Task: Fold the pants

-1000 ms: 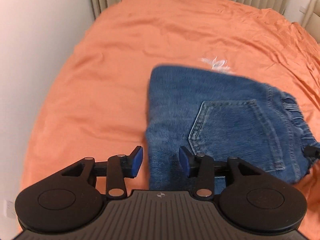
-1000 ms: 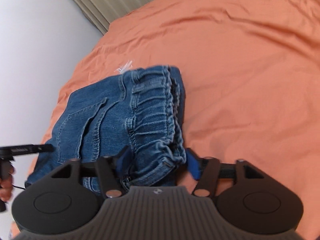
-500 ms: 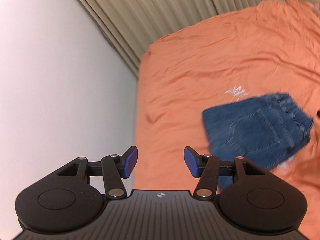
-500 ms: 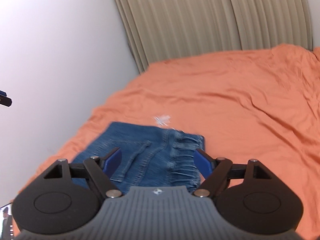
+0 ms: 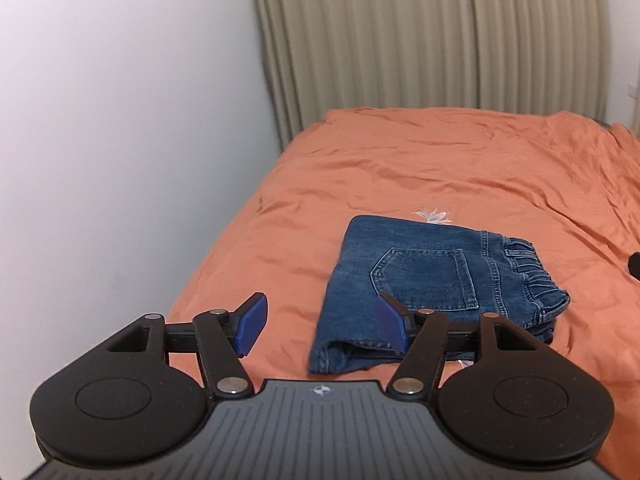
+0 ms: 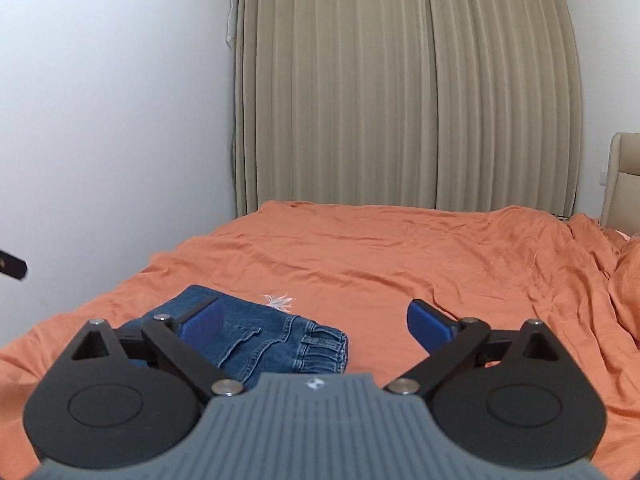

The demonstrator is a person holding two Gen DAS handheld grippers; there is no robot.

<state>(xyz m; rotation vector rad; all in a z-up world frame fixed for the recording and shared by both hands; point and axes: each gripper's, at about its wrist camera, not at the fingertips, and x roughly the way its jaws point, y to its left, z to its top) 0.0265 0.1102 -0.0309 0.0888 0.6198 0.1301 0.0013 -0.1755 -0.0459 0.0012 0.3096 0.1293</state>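
Note:
The blue denim pants (image 5: 432, 280) lie folded into a compact rectangle on the orange bed sheet (image 5: 400, 168), back pocket up and elastic waistband to the right. In the right wrist view the pants (image 6: 256, 336) lie low at the left. My left gripper (image 5: 320, 328) is open and empty, raised above the bed, near the folded pants' left end. My right gripper (image 6: 316, 324) is open wide and empty, raised back from the pants, over the waistband end.
The orange sheet (image 6: 400, 252) is wrinkled, with a small white embroidered motif (image 5: 432, 214) just beyond the pants. A white wall (image 5: 120, 120) runs along the left. Beige curtains (image 6: 400, 100) hang behind the bed. A padded headboard (image 6: 624, 184) stands at the far right.
Both grippers have lifted up and drawn back from the pants, tilting toward the curtains. The right gripper, a second ago straddling the waistband, is now clear of it. The folded pants stayed put.

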